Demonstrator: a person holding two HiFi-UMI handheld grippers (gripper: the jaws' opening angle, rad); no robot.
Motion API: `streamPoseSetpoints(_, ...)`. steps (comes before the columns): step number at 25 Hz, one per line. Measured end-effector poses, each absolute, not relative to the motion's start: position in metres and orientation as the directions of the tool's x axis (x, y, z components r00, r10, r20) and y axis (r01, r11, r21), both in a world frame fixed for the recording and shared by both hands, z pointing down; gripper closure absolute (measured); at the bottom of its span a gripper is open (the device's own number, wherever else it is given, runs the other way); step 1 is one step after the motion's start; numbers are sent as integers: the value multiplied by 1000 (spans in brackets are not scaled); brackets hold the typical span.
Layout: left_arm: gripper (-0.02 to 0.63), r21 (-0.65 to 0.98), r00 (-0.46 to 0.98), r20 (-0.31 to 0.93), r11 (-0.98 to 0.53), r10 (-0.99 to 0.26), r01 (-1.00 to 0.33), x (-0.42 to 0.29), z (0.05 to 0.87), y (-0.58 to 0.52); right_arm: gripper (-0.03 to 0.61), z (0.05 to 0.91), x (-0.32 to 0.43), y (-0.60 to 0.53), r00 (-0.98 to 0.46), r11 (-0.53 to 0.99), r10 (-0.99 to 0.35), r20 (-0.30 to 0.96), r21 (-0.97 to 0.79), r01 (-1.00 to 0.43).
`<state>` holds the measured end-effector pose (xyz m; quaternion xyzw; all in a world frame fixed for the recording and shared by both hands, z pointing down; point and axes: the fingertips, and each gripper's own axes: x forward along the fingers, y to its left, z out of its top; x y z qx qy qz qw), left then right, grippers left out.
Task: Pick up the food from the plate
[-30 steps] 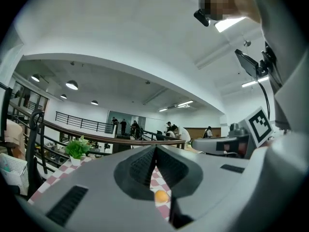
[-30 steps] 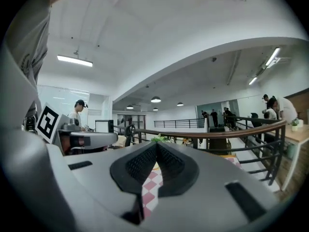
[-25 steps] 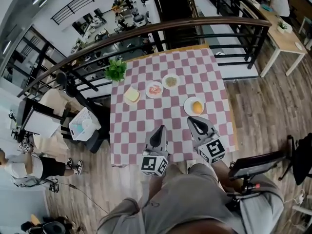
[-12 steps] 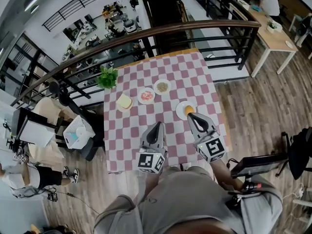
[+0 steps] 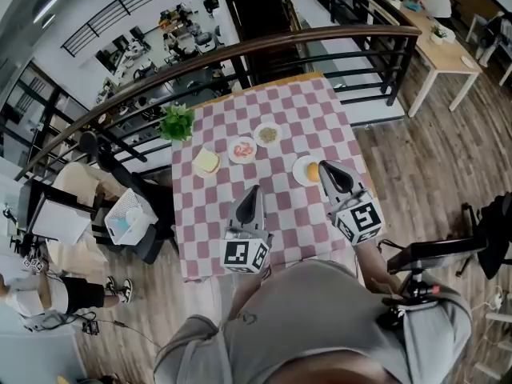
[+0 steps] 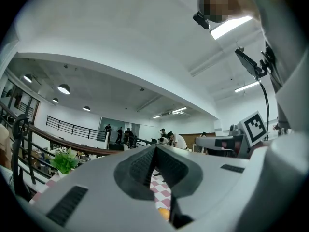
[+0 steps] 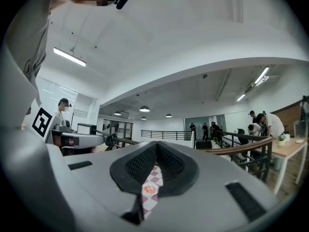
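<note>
Head view: left gripper (image 5: 253, 190) and right gripper (image 5: 327, 168) both clenched, empty.
Right tip hovers beside the plate (image 5: 296, 169) of orange food (image 5: 312, 173).

I'm on a mezzanine in an open office or lab. A curved black metal railing with wooden handrail (image 5: 264, 48) edges my wood-plank floor (image 5: 424, 182), cluttered work desks (image 5: 180, 26) fill the level below, and white ceiling strip lights (image 7: 70, 57) hang overhead.
</note>
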<state>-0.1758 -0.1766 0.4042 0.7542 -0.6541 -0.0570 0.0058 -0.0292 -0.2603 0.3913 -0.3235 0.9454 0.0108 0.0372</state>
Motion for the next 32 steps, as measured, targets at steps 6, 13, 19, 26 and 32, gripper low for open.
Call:
streamPoseSetpoints(6, 609, 81, 140, -90, -147, -986, -986, -194, 409, -172, 568, 377, -47, -255, -794, 795, -599, -109, 46, -605)
streamPoseSetpoints(13, 609, 106, 108, -94, -118, -990, -987, -211, 417, -168, 568, 384, -73, -251, -833, 831, -549, -72, 63, -553)
streamPoseSetpoints(19, 609, 113, 91, -78, -99, -993, -989, -222, 424, -170, 270, 396, -67, -289, -768, 768, -639, -44, 4, -640)
streamPoseSetpoints(26, 609, 125, 76, -56, -82, -996, -989, -232, 437, -172, 233, 420, -46, -322, -695, 696, -717, 57, -9, -718)
streamPoseSetpoints(32, 609, 126, 78, -62, -85, -995, -988, -233, 440, -172, 233, 441, -47, -329, -693, 699, -708, 139, -10, -715)
